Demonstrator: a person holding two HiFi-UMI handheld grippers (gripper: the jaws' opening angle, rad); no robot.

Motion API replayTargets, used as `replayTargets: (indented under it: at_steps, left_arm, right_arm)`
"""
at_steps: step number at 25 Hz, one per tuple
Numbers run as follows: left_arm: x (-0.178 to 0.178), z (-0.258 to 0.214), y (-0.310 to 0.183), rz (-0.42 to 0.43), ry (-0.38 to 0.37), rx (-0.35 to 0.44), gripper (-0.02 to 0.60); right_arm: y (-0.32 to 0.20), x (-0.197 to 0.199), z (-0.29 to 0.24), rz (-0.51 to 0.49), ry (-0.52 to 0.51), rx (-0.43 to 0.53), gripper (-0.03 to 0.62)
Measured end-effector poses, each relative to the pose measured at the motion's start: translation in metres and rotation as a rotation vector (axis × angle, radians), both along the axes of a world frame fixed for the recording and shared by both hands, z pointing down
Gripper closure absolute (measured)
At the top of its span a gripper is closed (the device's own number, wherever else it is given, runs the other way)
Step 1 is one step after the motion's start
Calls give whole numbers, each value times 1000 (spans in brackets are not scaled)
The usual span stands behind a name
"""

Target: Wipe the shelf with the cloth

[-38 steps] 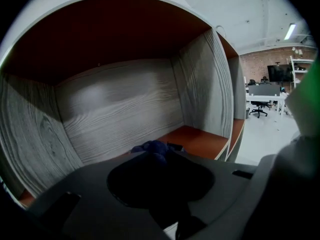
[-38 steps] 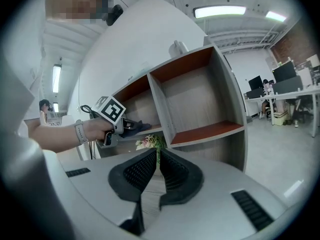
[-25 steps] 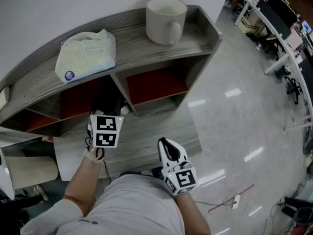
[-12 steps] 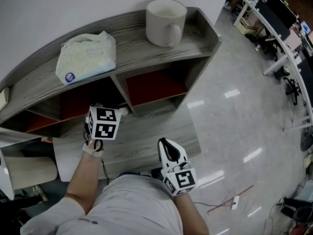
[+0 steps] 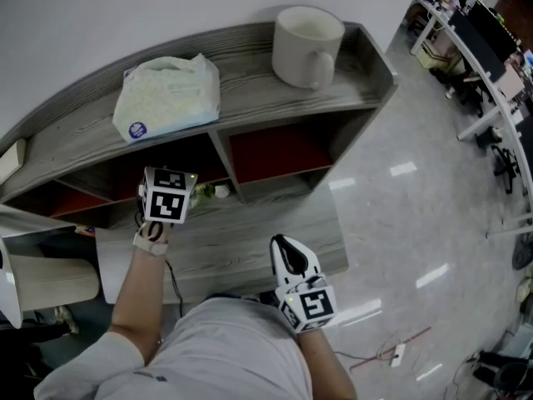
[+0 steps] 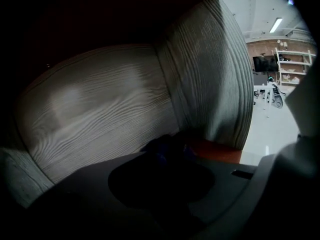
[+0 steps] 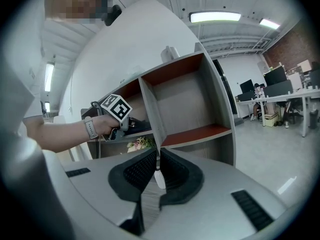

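Our left gripper has just been closing its jaws on the dark cloth, inside a lower compartment of the shelf — we should press the cloth flat and sweep evenly. The right gripper hangs back, jaws together, empty.

Large white mug, upright, handle turned toward the viewer, at the right. Well to its left, a plump white plastic packet with a round purple sticker near one corner. Lower down, a small sprig of pale flowers. Plain white wall behind. Glossy grey floor with bright streaks of reflected light; on it, a thin cable and a small white power strip. At far right, white desks with dark monitors.
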State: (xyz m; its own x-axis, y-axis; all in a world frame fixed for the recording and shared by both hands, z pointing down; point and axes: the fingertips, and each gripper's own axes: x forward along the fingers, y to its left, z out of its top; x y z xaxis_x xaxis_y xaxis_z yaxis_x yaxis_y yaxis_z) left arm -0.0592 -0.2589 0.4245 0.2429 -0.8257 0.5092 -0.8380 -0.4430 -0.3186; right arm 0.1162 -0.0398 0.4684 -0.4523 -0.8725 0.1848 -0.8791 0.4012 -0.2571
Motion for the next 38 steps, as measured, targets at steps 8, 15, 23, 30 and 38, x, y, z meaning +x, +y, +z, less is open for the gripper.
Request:
replayTargets:
  at_steps: [8, 15, 23, 30, 38]
  left_arm:
    - [-65, 1, 9, -146, -28, 19, 486]
    - [-128, 2, 22, -291, -43, 24, 486]
    - [-134, 1, 24, -296, -45, 45, 488]
    - [-121, 4, 25, -273, -65, 48, 502]
    - [-89, -1, 23, -216, -3, 27, 502]
  right_arm:
    - [-13, -33, -2, -121, -7, 13, 562]
    - [-17, -61, -5, -224, -14, 23, 562]
    - [-16, -72, -6, -249, -9, 30, 562]
    - [-12, -64, -4, -206, 0, 23, 562]
    - [-4, -50, 0, -143, 1, 10, 562]
